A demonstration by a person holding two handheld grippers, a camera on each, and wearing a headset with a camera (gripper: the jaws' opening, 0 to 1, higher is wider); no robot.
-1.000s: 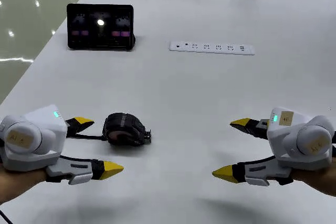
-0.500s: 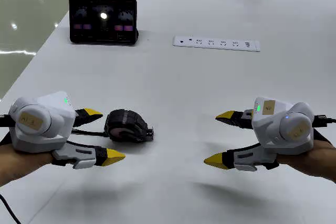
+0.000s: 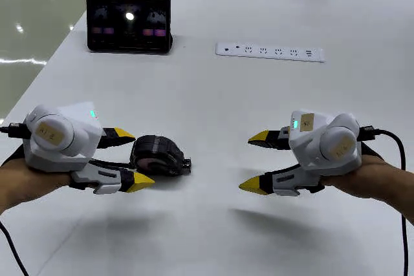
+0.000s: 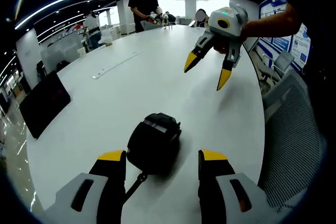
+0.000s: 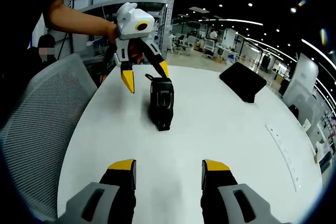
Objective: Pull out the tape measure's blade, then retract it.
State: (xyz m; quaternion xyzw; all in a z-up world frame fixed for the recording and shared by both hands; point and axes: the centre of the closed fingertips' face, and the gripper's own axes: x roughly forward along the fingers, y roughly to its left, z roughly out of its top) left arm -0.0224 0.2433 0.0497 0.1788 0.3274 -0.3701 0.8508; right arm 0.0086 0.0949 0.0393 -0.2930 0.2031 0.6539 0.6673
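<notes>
**Both grippers open, tape untouched between them**

The left gripper, with a white shell and black jaws ending in yellow wedge tips, has its jaws spread wide. The tape lies just ahead of them, at the gap between the tips. It is a rounded black case lying flat, with a thin cord trailing back toward the gripper. The right gripper faces it from well apart, its jaws also spread and holding nothing. All rest over a smooth, matte white table. Farther off stand a glossy dark tablet and a long, flat white power strip.
</notes>
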